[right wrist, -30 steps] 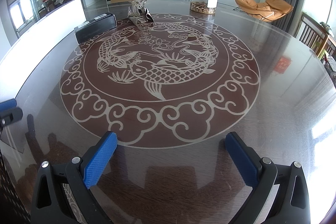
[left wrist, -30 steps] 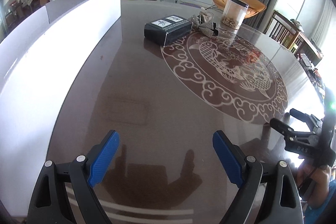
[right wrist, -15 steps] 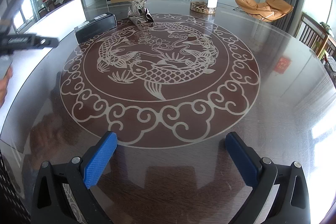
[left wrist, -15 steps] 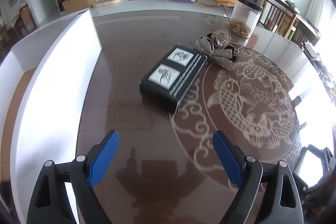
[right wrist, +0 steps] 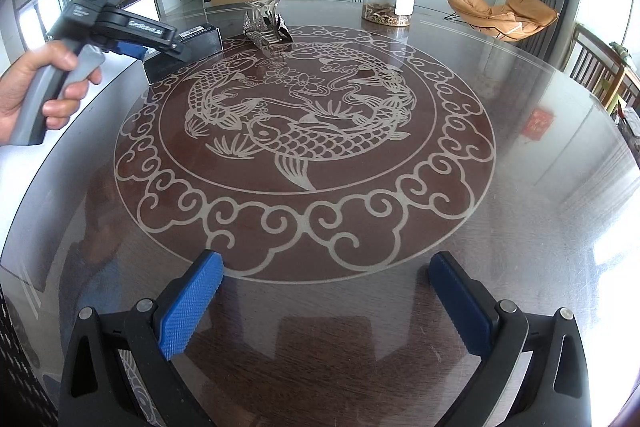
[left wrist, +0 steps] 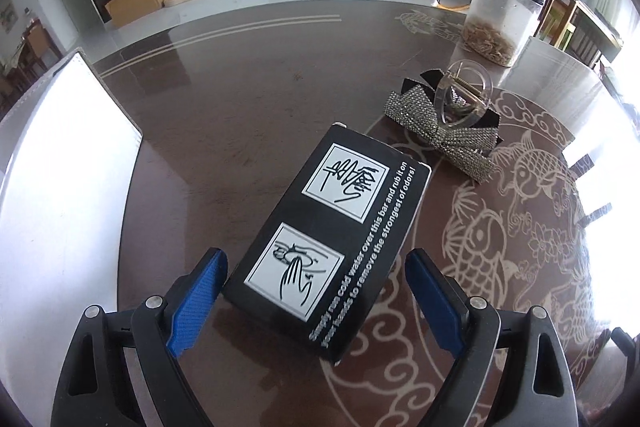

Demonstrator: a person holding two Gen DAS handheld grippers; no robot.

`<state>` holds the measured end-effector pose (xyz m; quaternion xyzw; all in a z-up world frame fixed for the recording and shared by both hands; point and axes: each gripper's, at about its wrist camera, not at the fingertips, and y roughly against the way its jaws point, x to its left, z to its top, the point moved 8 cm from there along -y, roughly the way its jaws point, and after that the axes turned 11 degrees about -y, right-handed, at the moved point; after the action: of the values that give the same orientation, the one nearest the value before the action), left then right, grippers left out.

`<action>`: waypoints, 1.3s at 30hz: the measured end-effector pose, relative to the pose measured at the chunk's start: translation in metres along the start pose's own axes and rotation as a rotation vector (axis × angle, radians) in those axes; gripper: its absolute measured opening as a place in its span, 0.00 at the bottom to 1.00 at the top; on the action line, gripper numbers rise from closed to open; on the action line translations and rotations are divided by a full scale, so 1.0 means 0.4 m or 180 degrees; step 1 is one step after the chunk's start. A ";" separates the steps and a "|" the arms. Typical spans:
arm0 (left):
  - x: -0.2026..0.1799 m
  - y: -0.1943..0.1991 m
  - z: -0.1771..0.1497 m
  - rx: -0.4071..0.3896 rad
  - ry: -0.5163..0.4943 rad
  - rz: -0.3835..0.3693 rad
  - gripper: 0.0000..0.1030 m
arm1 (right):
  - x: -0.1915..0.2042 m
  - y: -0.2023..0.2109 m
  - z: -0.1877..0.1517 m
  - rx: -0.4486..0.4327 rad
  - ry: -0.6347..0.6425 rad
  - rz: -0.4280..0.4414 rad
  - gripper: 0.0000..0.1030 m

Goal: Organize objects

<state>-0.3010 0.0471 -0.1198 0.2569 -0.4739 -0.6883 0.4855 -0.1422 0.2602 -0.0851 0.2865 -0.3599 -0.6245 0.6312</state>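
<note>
Blue ribbed pads (left wrist: 198,301) of the left gripper (left wrist: 316,297) stand spread wide on either side of the near end of a black box (left wrist: 332,239), with a gap showing between each pad and the cardboard — nothing is pinched yet. The right gripper (right wrist: 326,301) is spread just as wide over bare glass, well apart from everything, with nothing between its fingers.

The box lies flat on the round table (left wrist: 240,99), its far end just beside a rhinestone bow clip (left wrist: 444,135) that leans around a clear acrylic piece. A clear jar (left wrist: 502,15) with dry bits in the bottom stands farther back, and a white panel (left wrist: 64,167) runs along the left edge.

By its look the box is thin printed carton: light, stiff along its edges, somewhat yielding across the broad face, and likely to slide on the polished glass if nudged. Its two long sides are the sensible hold, squarely across the width near the middle, with modest pressure so the walls do not cave.

Writing on the top reads "Simply run cold water over this bar and rub it on your hands to remove the strongest of odors!" beside two white squares of line drawings — one clearly shows hands. In the right wrist view, the lettering on the left gripper's body is too small to read.
</note>
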 end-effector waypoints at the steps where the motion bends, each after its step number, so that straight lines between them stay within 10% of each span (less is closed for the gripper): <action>1: 0.001 -0.007 0.003 0.0011 0.0000 0.0005 0.88 | 0.000 0.000 0.000 0.0000 0.0000 0.0000 1.00; 9: 0.013 -0.033 0.014 0.0004 0.0111 0.0070 0.88 | 0.000 0.000 0.000 0.0001 0.0000 0.0000 1.00; 15: 0.013 -0.014 0.010 -0.0129 0.0221 0.0116 0.56 | 0.000 0.001 0.000 0.0001 0.0000 0.0000 1.00; 29: -0.022 0.167 -0.383 -0.0291 0.0880 0.0371 0.56 | -0.001 0.001 0.001 0.0001 0.0001 0.0001 1.00; 39: -0.050 0.201 -0.459 -0.0421 0.0778 0.0371 0.65 | -0.001 0.000 0.001 0.0002 0.0001 0.0001 1.00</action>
<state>-0.1094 -0.0151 -0.1264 0.2784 -0.3790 -0.6522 0.5945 -0.1423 0.2606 -0.0849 0.2867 -0.3600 -0.6242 0.6314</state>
